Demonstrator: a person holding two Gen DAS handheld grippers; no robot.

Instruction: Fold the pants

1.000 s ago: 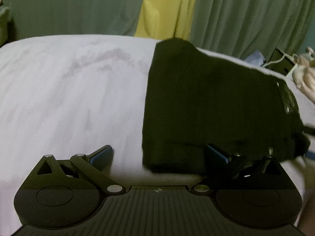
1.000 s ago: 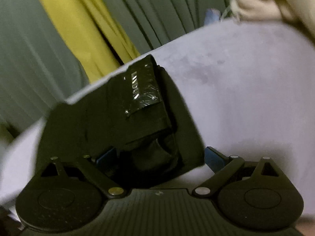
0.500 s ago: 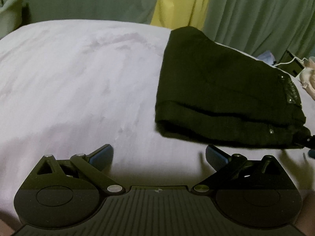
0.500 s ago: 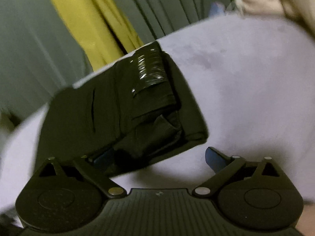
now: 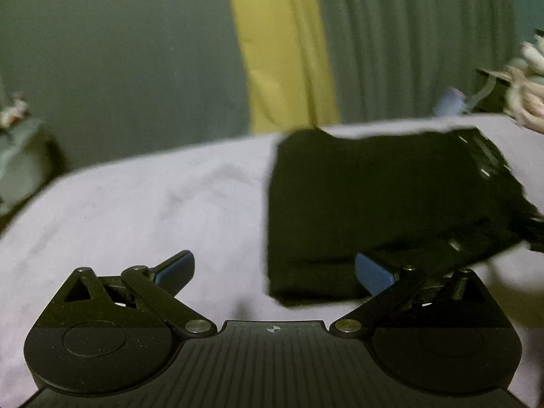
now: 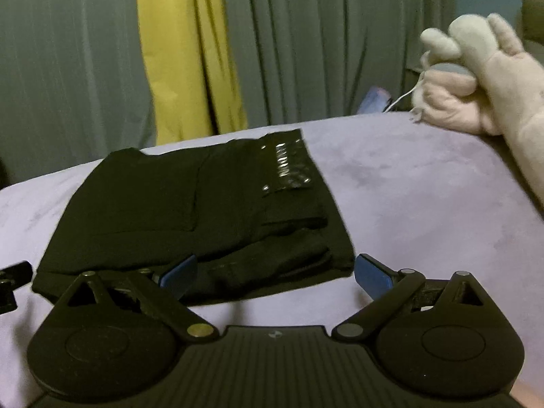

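Pale lilac bedcover across the whole lower field, also seen from the left wrist. Grey-green curtains hanging behind, split by one yellow panel. Black pants folded into a compact stack, lying flat on the bedcover toward its far edge; glossy studded patch facing up at the stack's far right corner; layered edges showing along the near right side. From the left wrist, same pants blurred, right of centre. Cream plush toy resting at the bedcover's far right, thin white cord beside it. Right gripper spread wide, gripping nothing, left blue pad in front of the stack's near edge, right pad over bare cover. Left gripper likewise spread wide and empty, right pad in front of the stack's near left corner; contact impossible to tell.
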